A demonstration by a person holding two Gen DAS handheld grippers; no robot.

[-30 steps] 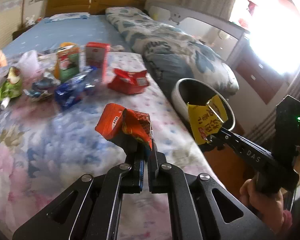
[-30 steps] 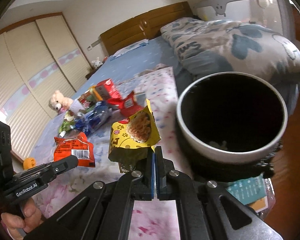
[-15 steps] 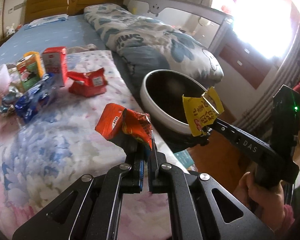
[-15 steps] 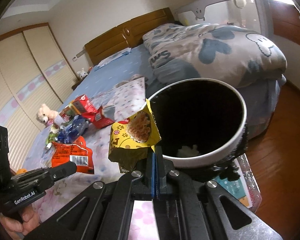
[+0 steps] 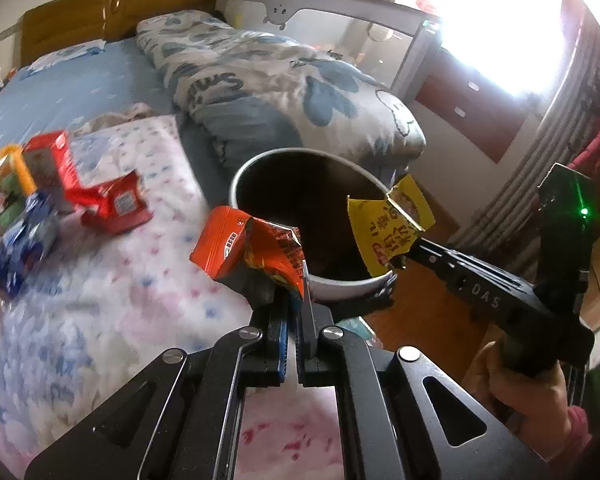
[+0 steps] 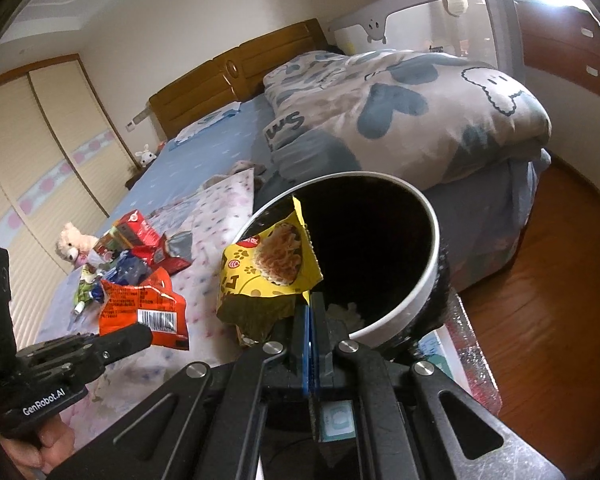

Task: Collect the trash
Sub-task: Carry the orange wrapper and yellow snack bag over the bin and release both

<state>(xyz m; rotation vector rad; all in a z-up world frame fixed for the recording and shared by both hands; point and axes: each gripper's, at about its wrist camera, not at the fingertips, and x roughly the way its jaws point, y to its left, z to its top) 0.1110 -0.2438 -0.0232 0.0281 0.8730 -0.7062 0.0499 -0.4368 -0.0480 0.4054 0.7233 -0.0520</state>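
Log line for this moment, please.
left gripper: shut on orange wrapper | right gripper: shut on yellow wrapper | both at trash bin rim

Both wrappers nearer bin now.

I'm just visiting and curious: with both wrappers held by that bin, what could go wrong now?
The orange snack wrapper in the left gripper sits near the white-rimmed black bin's rim, so it might drop onto the flowered bedspread. The yellow noodle wrapper in the right gripper is light and could catch on the rim.

"DAS" marks the right gripper, "GenRobot.AI" the left gripper, and "Smile" the quilt.
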